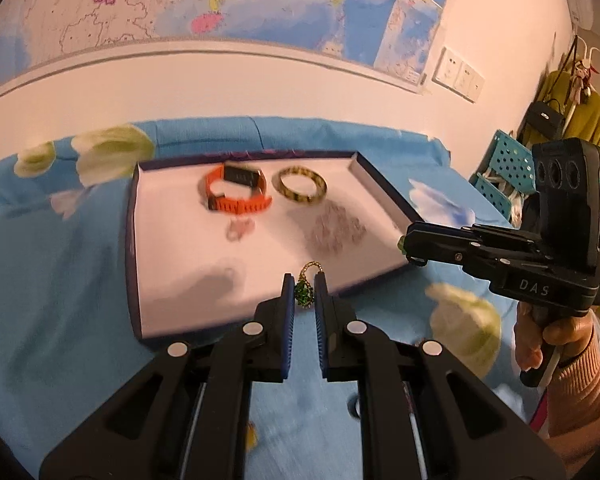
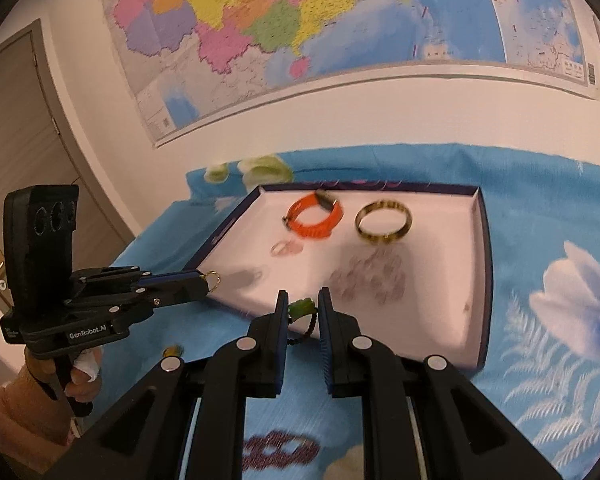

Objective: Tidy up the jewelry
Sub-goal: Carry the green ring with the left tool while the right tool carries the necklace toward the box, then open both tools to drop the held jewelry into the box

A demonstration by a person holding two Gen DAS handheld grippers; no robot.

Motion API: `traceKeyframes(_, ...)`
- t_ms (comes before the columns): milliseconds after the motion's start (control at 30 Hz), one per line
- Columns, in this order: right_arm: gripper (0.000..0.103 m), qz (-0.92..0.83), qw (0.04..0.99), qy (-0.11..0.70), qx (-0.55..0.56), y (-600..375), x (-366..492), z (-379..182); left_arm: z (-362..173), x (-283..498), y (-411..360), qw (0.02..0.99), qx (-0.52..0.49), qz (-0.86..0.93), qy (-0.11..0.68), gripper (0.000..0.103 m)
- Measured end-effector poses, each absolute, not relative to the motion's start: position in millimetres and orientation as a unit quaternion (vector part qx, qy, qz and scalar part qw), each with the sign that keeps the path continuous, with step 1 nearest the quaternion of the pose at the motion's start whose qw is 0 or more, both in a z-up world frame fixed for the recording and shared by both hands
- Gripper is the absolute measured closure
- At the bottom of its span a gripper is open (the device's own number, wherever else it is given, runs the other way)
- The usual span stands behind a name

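- Left wrist view: your left gripper (image 1: pixel 304 294) has its fingers nearly closed, narrow gap only, w/ a green pendant (image 1: pixel 303 293) on a gold chain caught between the pads. Chain loop sticks up past the tips.
- Tips sit right at the near edge of the tray (image 1: pixel 384 188), over the white floor just inside the rim.
- Your right gripper (image 1: pixel 407 246) comes in from the right, tips at the tray's right rim. A small green bit shows at its tip; finger gap can't be judged from this side.
- In the tray: orange watch (image 1: pixel 236 192) and tortoiseshell bangle (image 1: pixel 299 190) side by side at the back, apart; beaded bracelet (image 1: pixel 334 230) and a small clear ring (image 1: pixel 238 230) mid-floor, both blurred.
- Open room: front-left of the tray floor is bare; blue floral cloth (image 1: pixel 60 280) surrounds it.
- Right wrist view: your right gripper (image 2: pixel 303 312) fingers are narrowly parted, clamping a green charm (image 2: pixel 300 307) on a dark beaded cord (image 2: pixel 306 330) that hangs back toward the camera.
- Tips at the tray's (image 2: pixel 485 240) near edge. Left gripper (image 2: pixel 206 282) at the tray's left rim, gold loop (image 2: pixel 213 280) at its tip.
- Bare floor near the right wall.
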State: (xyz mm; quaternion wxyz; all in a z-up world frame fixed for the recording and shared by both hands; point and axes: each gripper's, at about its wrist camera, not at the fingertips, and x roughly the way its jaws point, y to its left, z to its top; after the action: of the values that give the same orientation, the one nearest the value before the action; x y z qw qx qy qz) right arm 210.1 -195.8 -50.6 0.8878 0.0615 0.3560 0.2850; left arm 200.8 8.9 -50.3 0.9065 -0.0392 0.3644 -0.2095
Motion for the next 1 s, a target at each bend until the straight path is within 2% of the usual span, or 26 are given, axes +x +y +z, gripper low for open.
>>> traceKeyframes(633,0.09,0.257,0.863,0.434,0.034,-176,279,-95,-85,264,3,0.886,-0.05,-0.19,0.42,0.093)
traceKeyframes(1000,0.09,0.233,0.877,0.42,0.009,-163,303,-93,-93,286,-3,0.881,-0.055,-0.178,0.434,0.093)
